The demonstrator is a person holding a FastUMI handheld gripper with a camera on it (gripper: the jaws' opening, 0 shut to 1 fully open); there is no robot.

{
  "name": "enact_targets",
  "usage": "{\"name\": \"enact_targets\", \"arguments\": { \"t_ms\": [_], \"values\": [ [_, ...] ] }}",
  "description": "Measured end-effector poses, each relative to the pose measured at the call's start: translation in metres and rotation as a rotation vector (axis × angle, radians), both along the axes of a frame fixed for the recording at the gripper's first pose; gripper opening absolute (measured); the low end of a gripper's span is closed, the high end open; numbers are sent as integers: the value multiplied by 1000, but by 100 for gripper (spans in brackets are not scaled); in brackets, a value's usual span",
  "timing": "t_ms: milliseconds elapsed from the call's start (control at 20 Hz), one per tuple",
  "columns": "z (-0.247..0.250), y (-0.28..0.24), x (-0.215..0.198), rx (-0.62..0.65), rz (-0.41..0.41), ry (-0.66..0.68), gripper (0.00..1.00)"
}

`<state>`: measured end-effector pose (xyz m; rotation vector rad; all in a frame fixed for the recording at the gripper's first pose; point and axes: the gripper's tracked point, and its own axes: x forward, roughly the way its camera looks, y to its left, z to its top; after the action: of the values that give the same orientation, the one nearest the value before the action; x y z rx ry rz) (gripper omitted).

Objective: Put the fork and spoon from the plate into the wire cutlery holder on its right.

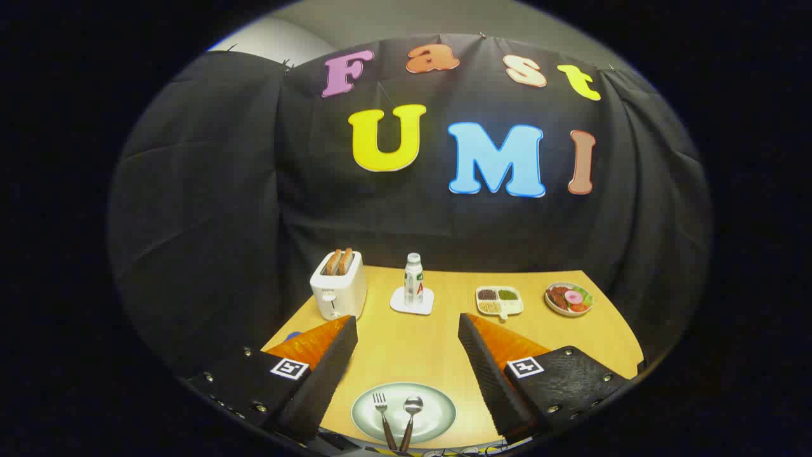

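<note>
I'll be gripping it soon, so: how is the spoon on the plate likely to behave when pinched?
The spoon looks like polished metal, so probably stiff but slippery. It lies flat on the plate close beside the fork, so it may skid or nudge the fork. The open gripper hovers above it.

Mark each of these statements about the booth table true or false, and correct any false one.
1. The silver metal fork and spoon lie side by side on the round pale plate. True.
2. The gripper is shut on the fork. False: its fingers are wide apart, holding nothing, with the plate between them.
3. The white toaster holds two slices of bread. True.
4. The small plastic bottle lies on its side. False: it stands upright on a white coaster.
5. The divided white tray sits between the bottle and the round dish of food. True.
</note>
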<state>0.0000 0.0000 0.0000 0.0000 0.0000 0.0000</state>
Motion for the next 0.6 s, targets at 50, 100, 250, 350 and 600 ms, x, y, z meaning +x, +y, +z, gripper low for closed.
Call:
{"name": "enact_targets", "arguments": {
  "t_ms": [50, 100, 250, 350, 600],
  "values": [
    [-10, 0, 4, 6, 0, 25, 98],
    [-22, -1, 7, 13, -2, 49, 98],
    [-53, -3, 15, 22, -9, 122, 98],
    [-73, -4, 21, 22, -16, 172, 98],
    [-131, -6, 32, 17, -24, 319, 99]
  ]
}}
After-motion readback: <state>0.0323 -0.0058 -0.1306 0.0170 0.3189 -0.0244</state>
